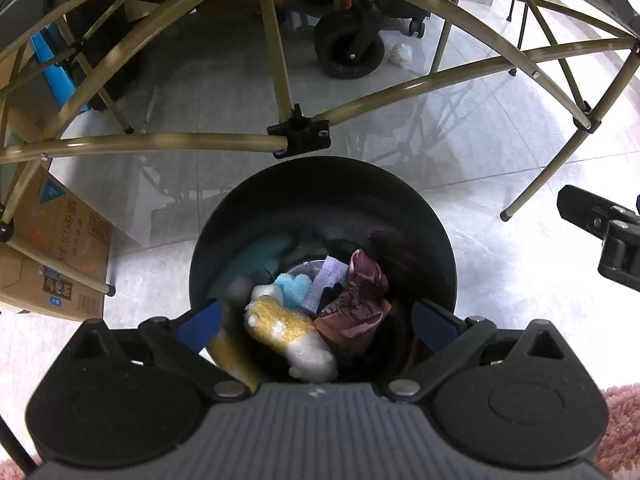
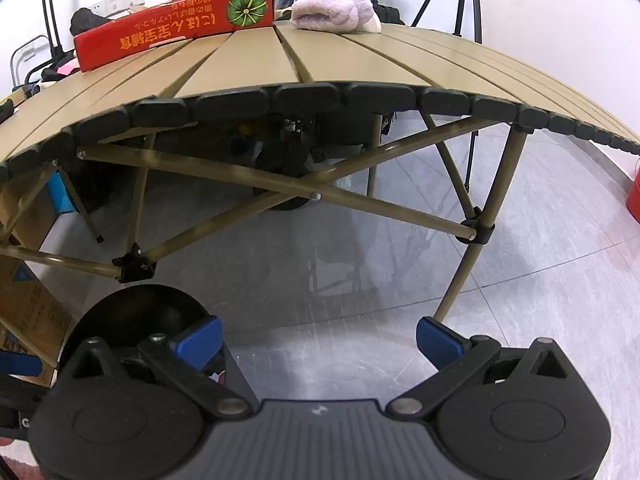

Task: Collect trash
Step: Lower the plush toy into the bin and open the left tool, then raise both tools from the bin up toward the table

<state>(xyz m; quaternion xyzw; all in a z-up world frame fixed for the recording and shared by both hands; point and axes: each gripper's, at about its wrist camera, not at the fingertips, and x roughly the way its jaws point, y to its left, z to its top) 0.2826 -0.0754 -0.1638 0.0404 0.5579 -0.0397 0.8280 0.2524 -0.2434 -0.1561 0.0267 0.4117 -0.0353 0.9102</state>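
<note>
Left wrist view shows the left gripper (image 1: 316, 320) released over the round black bin (image 1: 436, 216) holding yellow-and-white fuzzy cloth (image 1: 288, 332), while a pale pink fluffy cloth (image 2: 334, 12) remains at the tan slatted table's (image 2: 248, 64) far edge, right gripper (image 2: 318, 340) spread empty.

My black round bin (image 1: 322, 216) stands upright on the floor, holding a yellow-and-white fuzzy piece (image 1: 288, 330), maroon crumpled wrapper (image 1: 356, 300) and light-blue scrap (image 1: 295, 286).
</note>
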